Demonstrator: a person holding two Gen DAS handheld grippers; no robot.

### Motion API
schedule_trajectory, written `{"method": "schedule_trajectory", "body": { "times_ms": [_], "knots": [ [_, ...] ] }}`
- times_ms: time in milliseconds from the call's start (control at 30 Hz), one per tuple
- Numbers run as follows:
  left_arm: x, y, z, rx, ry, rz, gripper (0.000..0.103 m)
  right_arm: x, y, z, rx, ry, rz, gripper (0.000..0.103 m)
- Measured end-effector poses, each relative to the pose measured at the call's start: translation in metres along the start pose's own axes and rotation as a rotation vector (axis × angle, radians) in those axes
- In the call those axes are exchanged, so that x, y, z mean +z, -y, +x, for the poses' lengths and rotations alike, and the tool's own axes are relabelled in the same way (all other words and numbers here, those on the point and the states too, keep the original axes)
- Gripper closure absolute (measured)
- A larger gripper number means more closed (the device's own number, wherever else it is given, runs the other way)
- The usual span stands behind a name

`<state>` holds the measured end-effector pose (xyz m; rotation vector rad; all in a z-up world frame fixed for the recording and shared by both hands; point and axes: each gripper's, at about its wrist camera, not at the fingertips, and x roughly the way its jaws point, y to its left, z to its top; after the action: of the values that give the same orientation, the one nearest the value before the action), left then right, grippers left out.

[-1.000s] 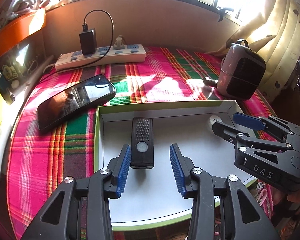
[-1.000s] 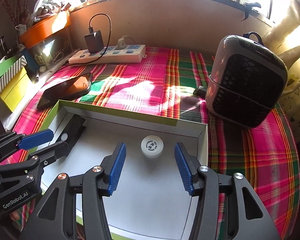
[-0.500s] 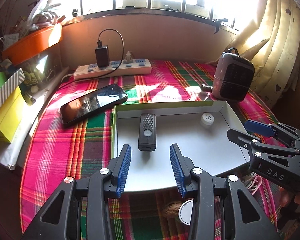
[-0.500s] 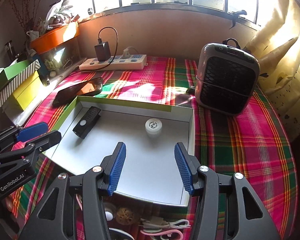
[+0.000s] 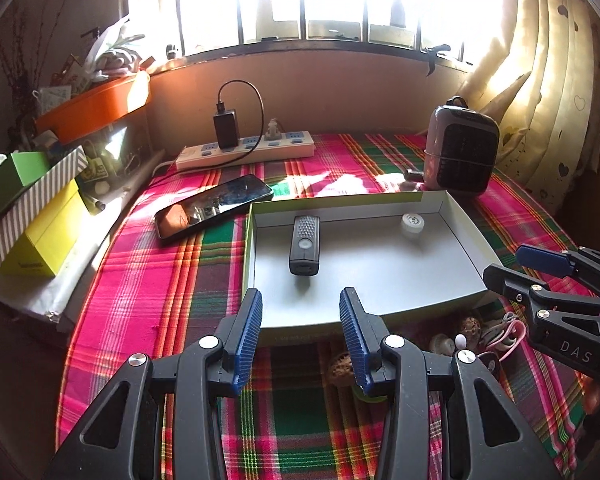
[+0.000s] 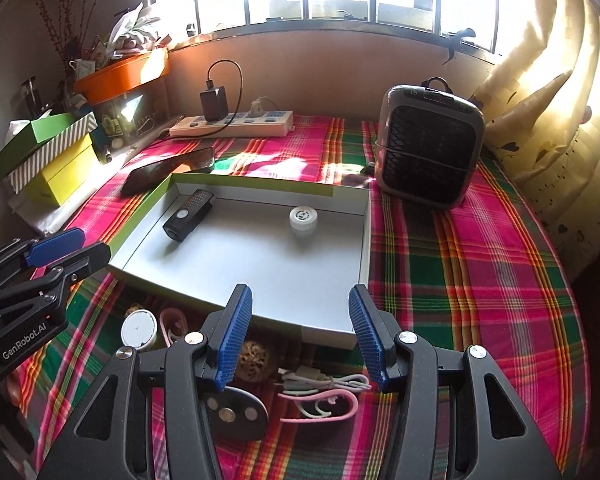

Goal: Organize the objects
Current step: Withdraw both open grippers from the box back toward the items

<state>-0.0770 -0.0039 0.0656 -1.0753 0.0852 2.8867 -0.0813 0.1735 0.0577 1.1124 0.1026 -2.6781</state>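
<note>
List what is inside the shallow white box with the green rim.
Inside the shallow white box: a black rectangular remote-like device and a small white round cap, apart. Nothing covers its floor except the near edge behind the claws.

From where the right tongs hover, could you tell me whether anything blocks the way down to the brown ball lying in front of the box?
Nothing visible does: the right tongs stand open and empty above the brown ball, beside the white cable near the box.
</note>
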Motion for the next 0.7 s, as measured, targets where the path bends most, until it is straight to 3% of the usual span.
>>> {"method": "schedule_trajectory", "body": {
  "times_ms": [433,700],
  "knots": [
    [-0.019,0.007,-0.013,0.011,-0.002,0.026,0.064,-0.023,0.0,-0.014,0.007,0.004,0.012,0.051],
    [-0.033,0.003,-0.014,-0.029,-0.022,0.004,0.064,-0.034,0.001,-0.018,0.008,0.0,0.018,0.051]
  ]
}}
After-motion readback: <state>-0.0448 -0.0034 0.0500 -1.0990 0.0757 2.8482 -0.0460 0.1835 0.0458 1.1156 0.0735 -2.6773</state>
